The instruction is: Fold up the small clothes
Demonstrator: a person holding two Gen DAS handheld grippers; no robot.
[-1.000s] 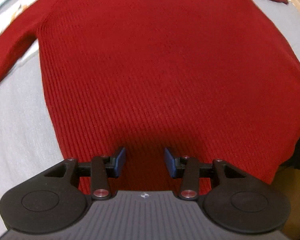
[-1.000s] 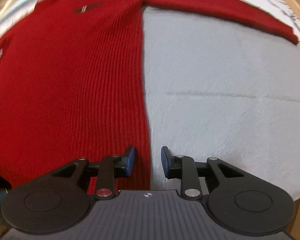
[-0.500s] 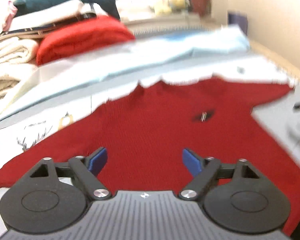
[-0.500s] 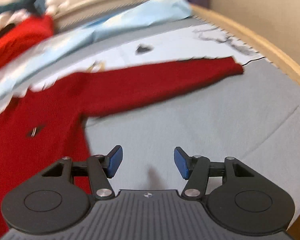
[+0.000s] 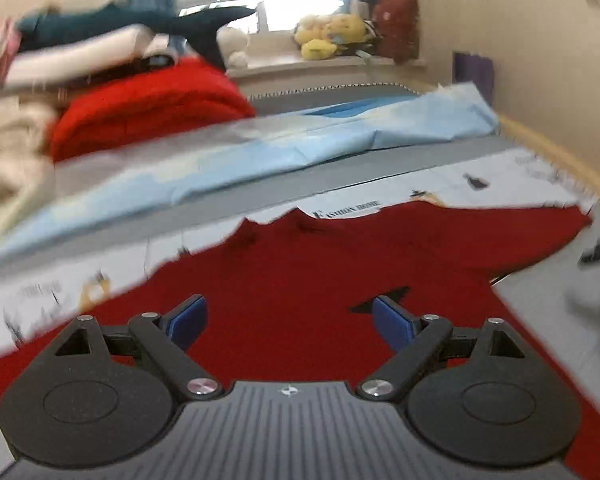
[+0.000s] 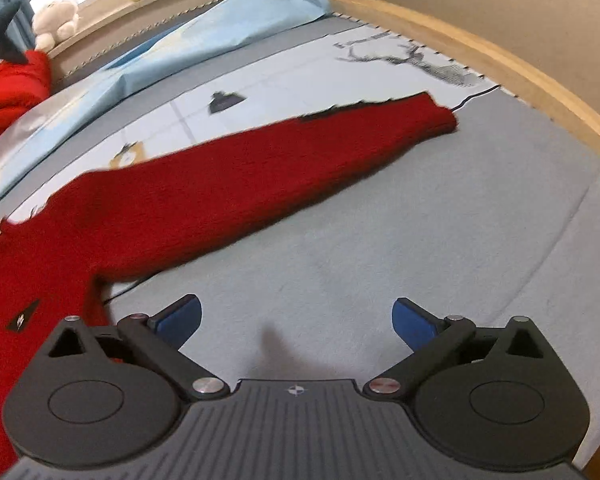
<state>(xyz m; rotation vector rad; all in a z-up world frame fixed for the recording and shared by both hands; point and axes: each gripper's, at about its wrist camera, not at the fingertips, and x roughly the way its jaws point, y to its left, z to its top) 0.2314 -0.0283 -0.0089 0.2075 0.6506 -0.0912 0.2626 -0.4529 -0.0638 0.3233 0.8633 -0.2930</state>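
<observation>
Left gripper: jaws spread wide, holding nothing, above the chest of one red sweater. Right gripper: jaws likewise spread and holding nothing, over the grey mat. The sweater lies flat, one sleeve stretched out beyond the right gripper. One folded red garment rests behind.

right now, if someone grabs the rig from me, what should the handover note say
Left gripper: open, holding nothing, above the sweater's chest.
Right gripper: open, holding nothing, above the grey sheet beside the sweater.
Red sweater: lying flat on the bed, its sleeve stretched out toward the wooden bed edge.
Done: sweater laid out; no fold visible.
Left: fold in the sleeves, then the body.
</observation>
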